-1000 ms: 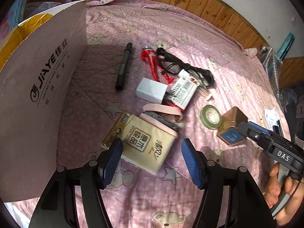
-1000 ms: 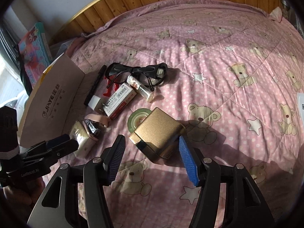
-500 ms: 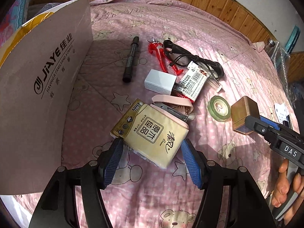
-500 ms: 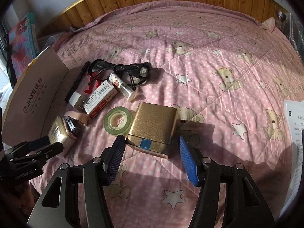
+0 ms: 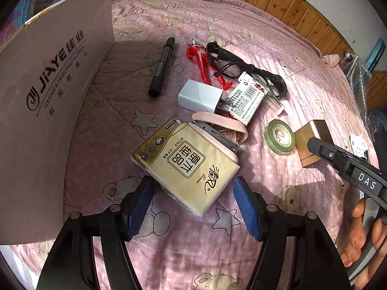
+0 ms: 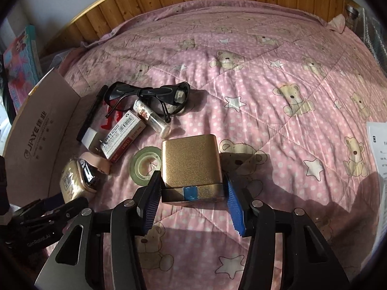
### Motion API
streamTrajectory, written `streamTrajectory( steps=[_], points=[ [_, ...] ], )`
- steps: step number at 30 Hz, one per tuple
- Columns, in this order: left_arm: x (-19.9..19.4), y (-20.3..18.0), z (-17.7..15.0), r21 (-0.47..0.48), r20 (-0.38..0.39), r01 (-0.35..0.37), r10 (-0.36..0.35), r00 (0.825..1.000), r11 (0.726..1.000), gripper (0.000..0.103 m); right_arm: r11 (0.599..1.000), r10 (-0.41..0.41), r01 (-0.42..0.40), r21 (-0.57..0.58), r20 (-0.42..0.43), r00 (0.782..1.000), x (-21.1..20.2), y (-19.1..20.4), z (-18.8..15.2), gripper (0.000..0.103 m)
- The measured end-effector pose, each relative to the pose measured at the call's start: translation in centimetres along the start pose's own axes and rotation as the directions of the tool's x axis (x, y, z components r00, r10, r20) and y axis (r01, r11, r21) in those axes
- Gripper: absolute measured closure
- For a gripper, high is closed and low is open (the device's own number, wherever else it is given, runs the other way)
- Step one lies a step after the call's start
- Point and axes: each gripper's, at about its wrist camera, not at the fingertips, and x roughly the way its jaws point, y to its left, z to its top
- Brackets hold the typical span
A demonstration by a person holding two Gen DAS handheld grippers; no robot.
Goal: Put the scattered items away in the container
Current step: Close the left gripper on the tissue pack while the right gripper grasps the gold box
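On the pink quilt (image 6: 266, 101), right hand-held gripper (image 6: 192, 200) brackets gold box (image 6: 191, 159).

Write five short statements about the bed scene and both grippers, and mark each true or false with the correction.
1. The right gripper is open, its fingers either side of the gold box. True.
2. The left gripper is shut on the black marker. False: it is open around the tissue pack, and the marker lies apart on the quilt.
3. The tape roll lies beside the gold box. True.
4. The black glasses are inside the cardboard box. False: they lie on the pink quilt.
5. The pink stapler rests against the tissue pack. True.
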Motion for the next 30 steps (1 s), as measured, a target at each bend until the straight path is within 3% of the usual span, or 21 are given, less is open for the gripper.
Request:
streamTrajectory(
  steps=[3,4,8,10,13,18,21,25,28,30],
  points=[
    [-0.5,1.4,-0.1,-0.016,0.025,0.0,0.001,1.0,1.0,0.06,1.0,0.016,-0.017,0.023,0.006,1.0,-0.9,-1.3,-0.3,0.05],
    [-0.6,1.9,-0.1,-0.024,0.027,-0.006,0.007,1.0,1.0,0.062,0.999,0.025,-0.025,0.029,0.002,1.0,-1.0,-1.6,-0.5,0.05],
    [-0.8,2.1,0.3,-0.05,0.019,-0.005,0.006,1.0,0.999,0.056,0.999,0.038,-0.039,0.034,0.005,0.999,-1.0,-1.7,-0.8,0.048],
    [-0.7,1.4,0.7,-0.047,0.029,-0.019,0.021,0.999,0.999,0.034,0.999,0.038,-0.038,0.035,0.014,0.999,-0.8,-1.5,-0.8,0.048],
    [-0.7,0.7,1.7,-0.045,0.036,-0.052,0.053,0.998,0.998,0.031,0.998,0.048,-0.048,0.027,0.014,0.999,-0.4,-1.4,-0.8,0.047],
    [0.5,2.8,3.5,-0.218,-0.005,-0.045,0.045,0.999,0.975,0.024,0.998,0.058,-0.058,0.013,0.016,0.998,-0.1,-1.4,-0.8,0.048],
    [1.3,3.3,5.1,-0.278,-0.028,-0.073,0.068,0.997,0.958,0.025,0.998,0.06,-0.06,-0.006,0.013,0.998,-0.2,-1.4,-0.8,0.048],
    [0.5,3.7,5.0,-0.285,0.008,-0.074,0.079,0.997,0.956,0.044,0.997,0.077,-0.077,-0.002,0.006,0.997,-0.5,-1.8,-1.2,0.048],
    [0.2,5.3,4.0,-0.356,-0.012,-0.032,0.03,0.999,0.934,0.044,0.996,0.091,-0.091,0.006,0.003,0.996,-0.7,-2.2,-1.5,0.048],
    [-0.1,5.8,3.5,-0.366,-0.007,-0.054,0.056,0.998,0.929,0.044,0.995,0.102,-0.102,0.012,0.007,0.995,-0.7,-2.4,-1.5,0.048]
  ],
)
